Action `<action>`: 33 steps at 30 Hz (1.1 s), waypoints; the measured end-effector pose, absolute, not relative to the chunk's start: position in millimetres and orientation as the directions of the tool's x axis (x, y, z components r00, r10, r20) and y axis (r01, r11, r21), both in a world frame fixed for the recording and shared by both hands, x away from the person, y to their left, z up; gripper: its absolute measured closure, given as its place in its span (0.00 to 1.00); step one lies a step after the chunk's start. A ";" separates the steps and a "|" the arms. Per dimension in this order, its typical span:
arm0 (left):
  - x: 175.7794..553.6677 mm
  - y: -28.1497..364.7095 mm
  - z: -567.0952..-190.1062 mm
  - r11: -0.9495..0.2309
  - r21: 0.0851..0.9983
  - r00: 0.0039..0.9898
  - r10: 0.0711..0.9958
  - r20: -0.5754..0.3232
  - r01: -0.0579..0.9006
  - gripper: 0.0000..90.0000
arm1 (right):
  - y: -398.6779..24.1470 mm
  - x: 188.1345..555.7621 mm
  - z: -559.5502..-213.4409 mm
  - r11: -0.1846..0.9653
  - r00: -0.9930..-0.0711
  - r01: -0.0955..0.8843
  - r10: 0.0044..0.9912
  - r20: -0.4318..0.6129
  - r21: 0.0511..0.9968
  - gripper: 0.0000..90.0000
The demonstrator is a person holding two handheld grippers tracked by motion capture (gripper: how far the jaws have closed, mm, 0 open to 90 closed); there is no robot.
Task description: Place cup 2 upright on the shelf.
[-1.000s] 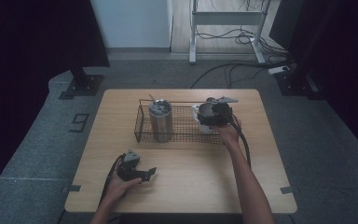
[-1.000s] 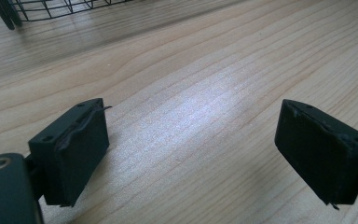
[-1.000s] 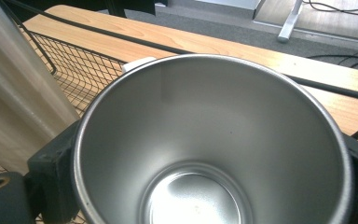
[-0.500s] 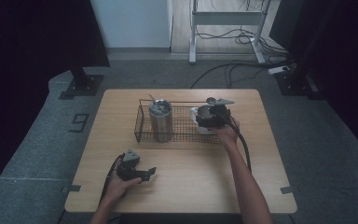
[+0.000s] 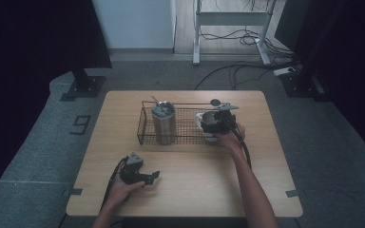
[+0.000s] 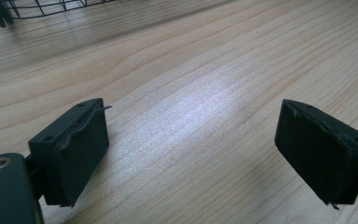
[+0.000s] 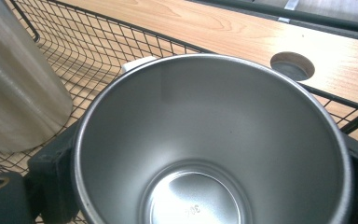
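A black wire basket [image 5: 188,138] stands at the middle of the wooden table [image 5: 266,156]. In its left end an upright steel tumbler [image 5: 164,122] with a lid stands; it appears as tumbler [image 7: 14,88] at the left of the right gripper view. At the basket's right end my right gripper [image 5: 209,123] is shut on an open steel cup [image 5: 207,117]. The cup [image 7: 205,140] is empty, with a jaw pressed against each side and a white handle [image 7: 139,62] behind it. My left gripper [image 5: 152,177] rests open on the table's near left; left gripper [image 6: 193,154] holds nothing.
A round cable hole [image 7: 292,65] sits in the table just beyond the basket [image 7: 121,42]. Bare wood lies between the basket's front edge and the table's near edge. Cables and a desk frame [image 5: 230,19] are on the floor past the table.
My right gripper with the cup has shifted slightly toward me and lower in the basket's right end. The left gripper has stayed put.
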State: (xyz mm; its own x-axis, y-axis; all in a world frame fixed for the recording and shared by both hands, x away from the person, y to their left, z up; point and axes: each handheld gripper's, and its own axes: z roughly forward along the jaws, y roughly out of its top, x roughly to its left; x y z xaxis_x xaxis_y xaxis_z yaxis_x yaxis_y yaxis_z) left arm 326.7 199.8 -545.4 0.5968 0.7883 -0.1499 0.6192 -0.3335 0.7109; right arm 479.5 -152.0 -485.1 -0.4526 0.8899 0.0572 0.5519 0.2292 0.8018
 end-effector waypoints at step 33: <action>326.1 200.1 -544.1 -0.329 0.717 0.588 0.797 -0.138 0.615 0.14 | -149.0 477.1 -483.4 0.327 -0.441 0.602 0.896 -0.038 0.728 0.05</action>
State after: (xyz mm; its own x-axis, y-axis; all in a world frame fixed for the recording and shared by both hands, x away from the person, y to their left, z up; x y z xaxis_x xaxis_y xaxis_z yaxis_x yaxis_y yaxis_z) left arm 326.1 200.1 -544.1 0.5877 0.7973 -0.1379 0.6147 -0.3291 0.7168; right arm 477.1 -149.0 -483.4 -0.4415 0.8965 -0.0380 0.6021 0.3274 0.7282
